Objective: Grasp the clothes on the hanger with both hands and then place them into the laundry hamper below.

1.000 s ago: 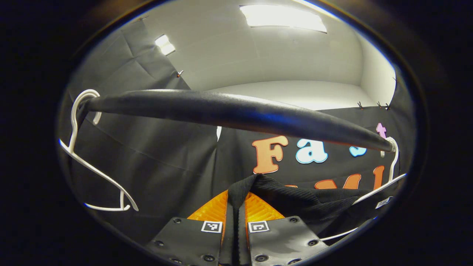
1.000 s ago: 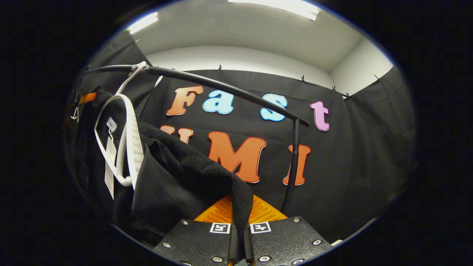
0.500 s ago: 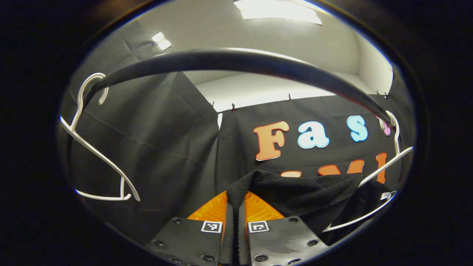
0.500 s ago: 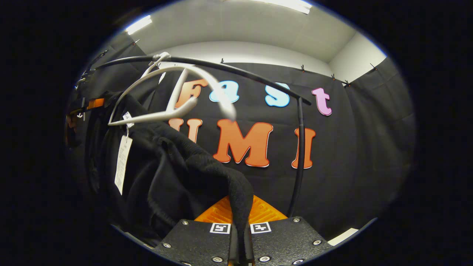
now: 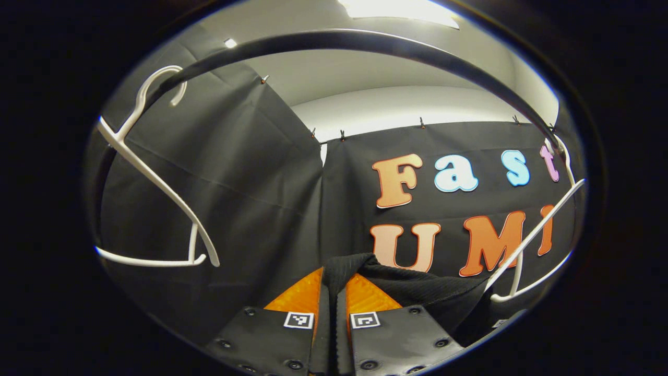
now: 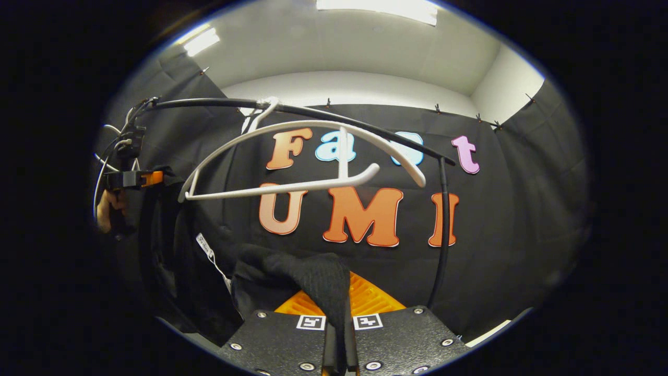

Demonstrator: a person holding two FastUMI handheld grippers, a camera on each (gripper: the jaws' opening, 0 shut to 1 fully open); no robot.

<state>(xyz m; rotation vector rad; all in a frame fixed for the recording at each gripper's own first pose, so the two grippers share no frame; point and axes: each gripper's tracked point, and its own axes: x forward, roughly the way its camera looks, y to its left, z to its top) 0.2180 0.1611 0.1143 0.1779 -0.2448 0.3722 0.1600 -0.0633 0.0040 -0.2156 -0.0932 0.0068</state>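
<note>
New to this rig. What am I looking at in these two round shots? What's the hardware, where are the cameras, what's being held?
No robot arm here: a person holds one pair of handheld tongs in each hand. Each picture comes from a fisheye camera riding on one pair, looking forward along its two fingers, which show at the bottom.

In the left gripper view, the left tongs are shut on a fold of a black garment. Above runs a black rail with a bare white hanger hooked on it.

In the right gripper view, the right tongs pinch the garment's other end. A second white hanger hangs from the rail, with the garment now off it and below it. At far left the other tongs show, held by a hand.

The hamper is out of frame.
</note>
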